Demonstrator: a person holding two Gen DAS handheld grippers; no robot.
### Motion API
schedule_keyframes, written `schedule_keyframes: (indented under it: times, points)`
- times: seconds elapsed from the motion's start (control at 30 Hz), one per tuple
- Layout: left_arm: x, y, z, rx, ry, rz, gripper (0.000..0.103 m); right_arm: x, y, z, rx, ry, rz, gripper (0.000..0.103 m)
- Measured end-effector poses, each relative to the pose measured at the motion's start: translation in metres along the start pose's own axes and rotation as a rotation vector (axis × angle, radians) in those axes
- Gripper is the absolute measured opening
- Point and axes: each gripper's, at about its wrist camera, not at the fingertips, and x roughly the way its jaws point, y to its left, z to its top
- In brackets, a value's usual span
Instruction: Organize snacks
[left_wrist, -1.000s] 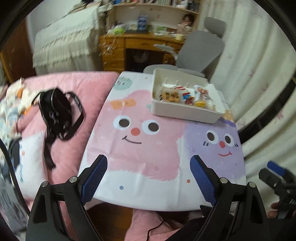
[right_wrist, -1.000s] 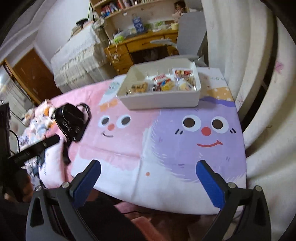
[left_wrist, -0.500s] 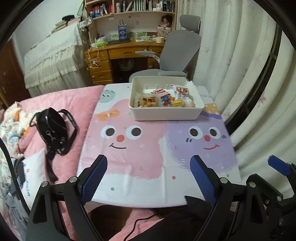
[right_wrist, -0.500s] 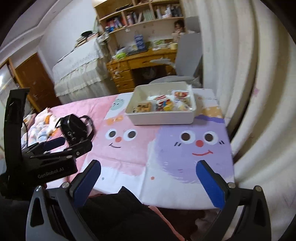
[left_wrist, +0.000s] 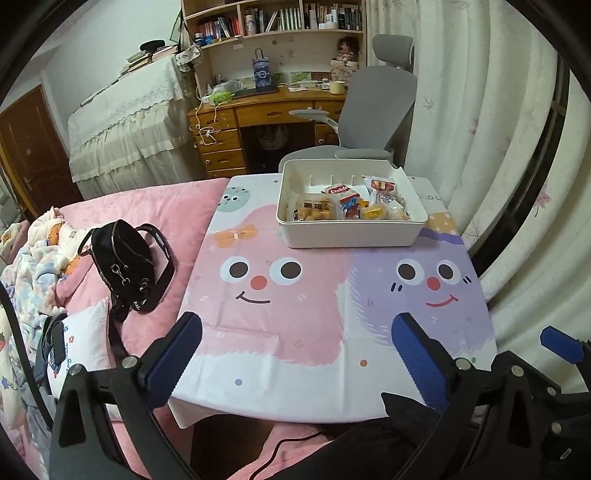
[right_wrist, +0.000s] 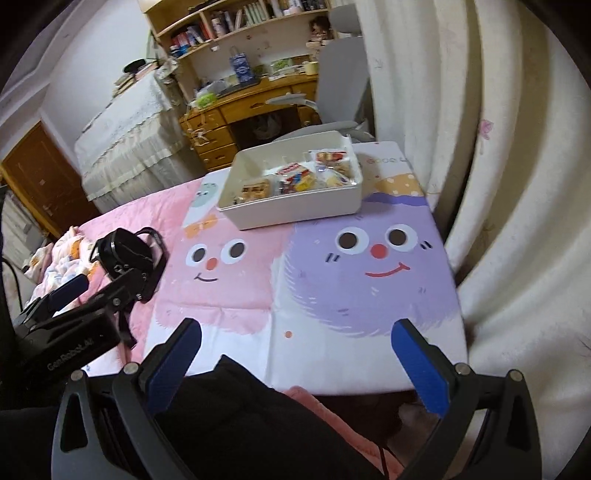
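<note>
1. Left gripper (left_wrist: 295, 339) spread wide, holding nothing, hovering over the table's near edge
2. Right gripper (right_wrist: 295, 343) likewise released and empty, above the near edge of the table (right_wrist: 314, 354)
3. White box (left_wrist: 351, 232) sitting at the table's far edge, toward the far right corner
4. Snacks (left_wrist: 347, 206) piled inside the box, toward its near and right walls
5. Black bag (left_wrist: 125, 266) lying on the pink bed (left_wrist: 155, 206) beside the table's left edge
</note>
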Motion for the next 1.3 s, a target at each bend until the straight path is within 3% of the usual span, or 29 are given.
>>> schedule_keyframes:
  times: [0.6,1.3]
  points:
    - [0.012,-0.006,0.013,0.010,-0.002,0.000,0.102,0.005,0.011,0.011,-0.025,0.008,-0.017,0.103]
    - [0.012,-0.015,0.005,0.029,0.010,-0.021,0.102,0.012,0.002,0.010,-0.021,0.039,-0.009,0.103]
